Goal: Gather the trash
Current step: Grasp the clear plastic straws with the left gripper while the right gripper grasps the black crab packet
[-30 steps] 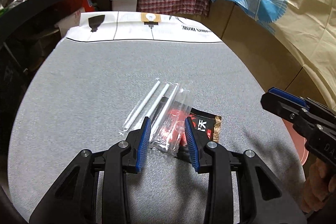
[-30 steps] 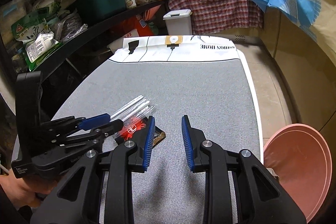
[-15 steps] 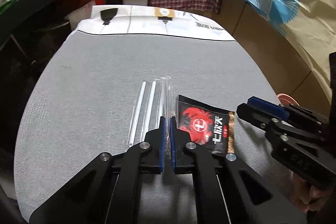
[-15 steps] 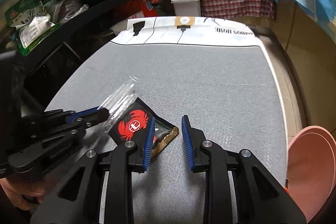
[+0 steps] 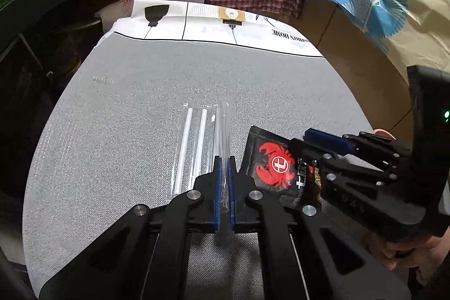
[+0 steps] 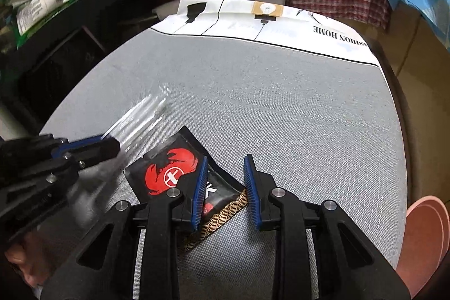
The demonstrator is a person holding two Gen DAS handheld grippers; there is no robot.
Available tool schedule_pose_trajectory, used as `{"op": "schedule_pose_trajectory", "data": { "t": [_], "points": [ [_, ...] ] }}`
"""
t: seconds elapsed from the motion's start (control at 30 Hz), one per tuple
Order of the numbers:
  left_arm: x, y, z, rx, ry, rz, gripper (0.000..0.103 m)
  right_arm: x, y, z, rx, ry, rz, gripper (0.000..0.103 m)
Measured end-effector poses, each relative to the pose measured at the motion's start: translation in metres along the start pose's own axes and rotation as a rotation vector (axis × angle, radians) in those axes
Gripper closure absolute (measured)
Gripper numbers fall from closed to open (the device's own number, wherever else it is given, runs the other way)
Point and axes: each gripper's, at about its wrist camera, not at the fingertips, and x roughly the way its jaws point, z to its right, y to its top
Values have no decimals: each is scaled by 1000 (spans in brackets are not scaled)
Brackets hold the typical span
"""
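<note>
Lying here: two straws, one black packet.

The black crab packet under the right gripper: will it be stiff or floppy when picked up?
Probably floppy: the black crab packet looks thin, flat and creased. Probably light: it lies flat on the grey cloth. Its glossy film may slip.

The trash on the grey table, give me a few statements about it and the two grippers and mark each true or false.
1. The left gripper is shut on the clear straw wrapper. True.
2. The black snack packet shows a red crab. True.
3. The right gripper is clamped shut on the packet. False: its jaws stand apart over the packet's end.
4. The pink bin sits on the table. False: it is beyond the table's edge, lower down.
5. The white straws lie beside the packet. True.
</note>
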Motion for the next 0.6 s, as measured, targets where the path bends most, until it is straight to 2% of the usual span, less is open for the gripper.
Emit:
{"op": "schedule_pose_trajectory", "data": {
  "t": [0.07, 0.3, 0.6],
  "points": [
    [-1, 1, 0, 0, -1, 1, 99, 0, 0, 0, -12, 4, -3, 78],
    [-4, 2, 0, 2, 6, 8, 99, -5, -6, -15, -118, 19, -14, 100],
    [-14, 3, 4, 24, 14, 30, 99, -24, -11, -17, -118, 37, 13, 103]
  ]
}}
